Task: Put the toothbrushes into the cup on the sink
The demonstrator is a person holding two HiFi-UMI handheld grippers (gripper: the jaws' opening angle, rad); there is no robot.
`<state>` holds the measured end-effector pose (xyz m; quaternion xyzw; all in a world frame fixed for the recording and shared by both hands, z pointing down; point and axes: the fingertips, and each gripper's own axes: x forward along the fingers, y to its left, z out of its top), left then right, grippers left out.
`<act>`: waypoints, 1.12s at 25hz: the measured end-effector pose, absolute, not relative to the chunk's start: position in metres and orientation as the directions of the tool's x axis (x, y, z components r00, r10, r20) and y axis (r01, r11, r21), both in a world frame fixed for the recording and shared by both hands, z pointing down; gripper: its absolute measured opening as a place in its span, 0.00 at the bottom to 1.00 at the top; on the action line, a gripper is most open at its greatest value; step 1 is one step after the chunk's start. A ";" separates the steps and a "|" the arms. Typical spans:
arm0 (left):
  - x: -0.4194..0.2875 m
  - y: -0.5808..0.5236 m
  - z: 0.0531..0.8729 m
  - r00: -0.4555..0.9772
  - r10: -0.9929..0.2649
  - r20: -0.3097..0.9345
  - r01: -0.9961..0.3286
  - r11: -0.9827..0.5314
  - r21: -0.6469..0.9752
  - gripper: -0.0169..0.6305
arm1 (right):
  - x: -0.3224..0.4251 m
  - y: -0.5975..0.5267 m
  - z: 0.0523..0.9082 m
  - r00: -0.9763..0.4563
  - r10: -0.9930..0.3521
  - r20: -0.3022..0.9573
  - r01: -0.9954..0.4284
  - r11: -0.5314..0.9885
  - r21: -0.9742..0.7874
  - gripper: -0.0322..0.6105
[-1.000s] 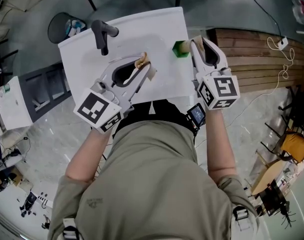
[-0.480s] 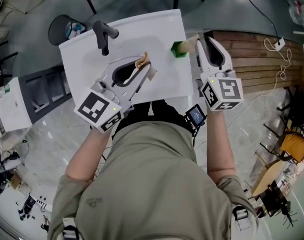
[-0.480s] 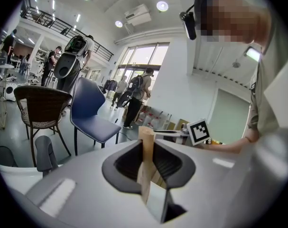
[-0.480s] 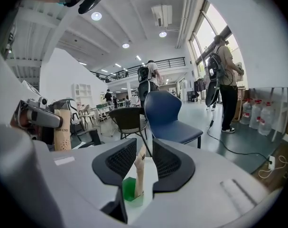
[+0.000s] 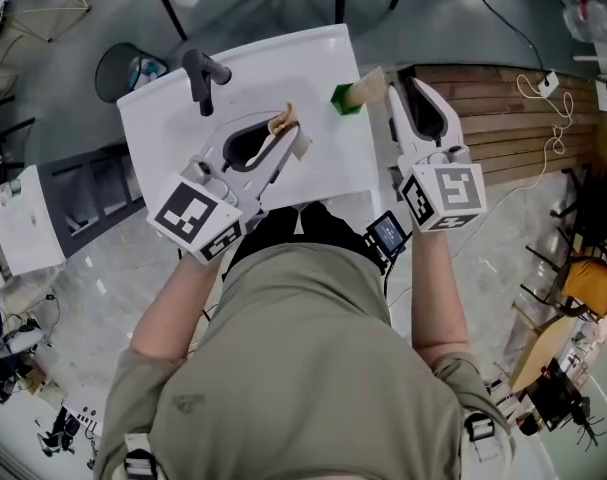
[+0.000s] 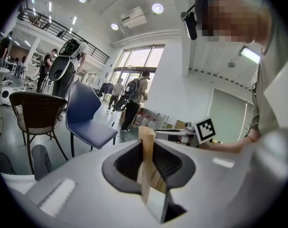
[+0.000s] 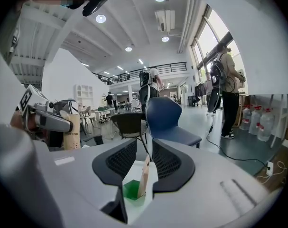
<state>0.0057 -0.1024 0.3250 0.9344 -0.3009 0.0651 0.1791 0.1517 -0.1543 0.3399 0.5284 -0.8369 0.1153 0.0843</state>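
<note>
**Tool and Toothbrush Status at the Sink**

The left tool (image 5: pixel 283 148) (image 6: pixel 148 156) is clenched on the left toothbrush box (image 5: pixel 281 126) (image 6: pixel 146 141), a tan carton standing up between its jaws. It hangs over the basin of the white sink (image 5: pixel 163 118), just beside the black faucet (image 5: pixel 201 76).

The right tool (image 5: pixel 395 90) (image 7: pixel 144 151) grasps the right toothbrush box (image 5: pixel 368 87) (image 7: pixel 144 175), also tan. This carton slants down toward the green cup (image 5: pixel 342 100) (image 7: pixel 132 190) on the sink's right rear corner. Its lower end meets the cup's mouth; how far in it sits cannot be told.
</note>
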 end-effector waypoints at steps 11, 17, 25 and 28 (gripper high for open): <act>0.015 -0.101 0.308 0.826 -0.527 0.200 -0.563 -0.783 0.265 0.12 | 0.161 -0.111 0.319 -0.425 -0.871 0.247 -0.905 0.418 -0.083 0.18; 0.021 -0.094 0.302 0.837 -0.513 0.192 -0.547 -0.797 0.254 0.12 | 0.161 -0.086 0.319 -0.428 -0.869 0.247 -0.903 0.419 -0.091 0.09; 0.025 -0.095 0.294 0.838 -0.516 0.179 -0.546 -0.805 0.232 0.12 | 0.157 -0.055 0.334 -0.438 -0.855 0.277 -0.899 0.417 -0.134 0.07; 0.029 -0.099 0.293 0.832 -0.525 0.179 -0.554 -0.801 0.225 0.12 | 0.157 -0.046 0.343 -0.442 -0.850 0.288 -0.897 0.416 -0.149 0.07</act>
